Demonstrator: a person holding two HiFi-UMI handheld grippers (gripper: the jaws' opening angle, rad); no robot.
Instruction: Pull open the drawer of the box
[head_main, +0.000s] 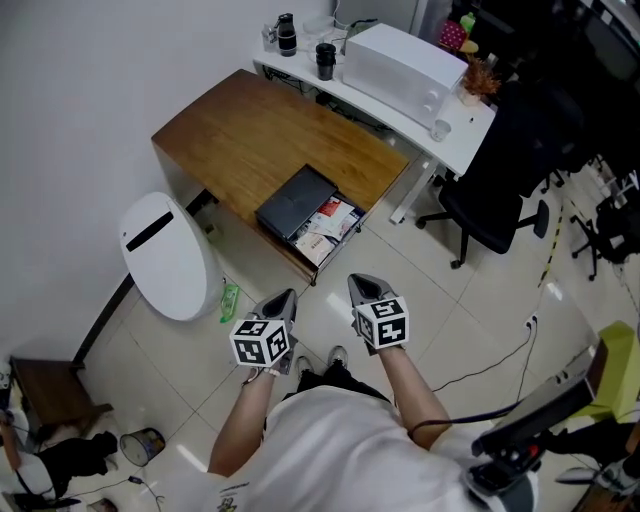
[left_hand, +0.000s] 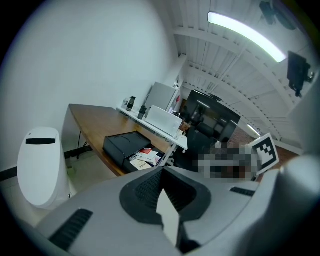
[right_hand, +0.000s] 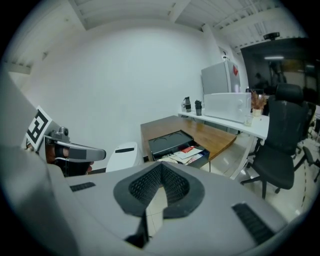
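On the desk (head_main: 250, 130), near its front edge, the box (head_main: 296, 200) is seen with its drawer (head_main: 330, 228) already drawn out and papers (head_main: 335, 218) showing inside. The pull is judged done, or nearly so; whether any travel is left cannot be told. Both grippers are held well apart from the box, over the floor. The left gripper (head_main: 287, 295) and the right gripper (head_main: 359, 282) are each closed, with nothing between the jaws.

White walls (head_main: 80, 80), pale tiled floor (head_main: 470, 310), wooden desk (head_main: 260, 140), black office chair (head_main: 500, 190)
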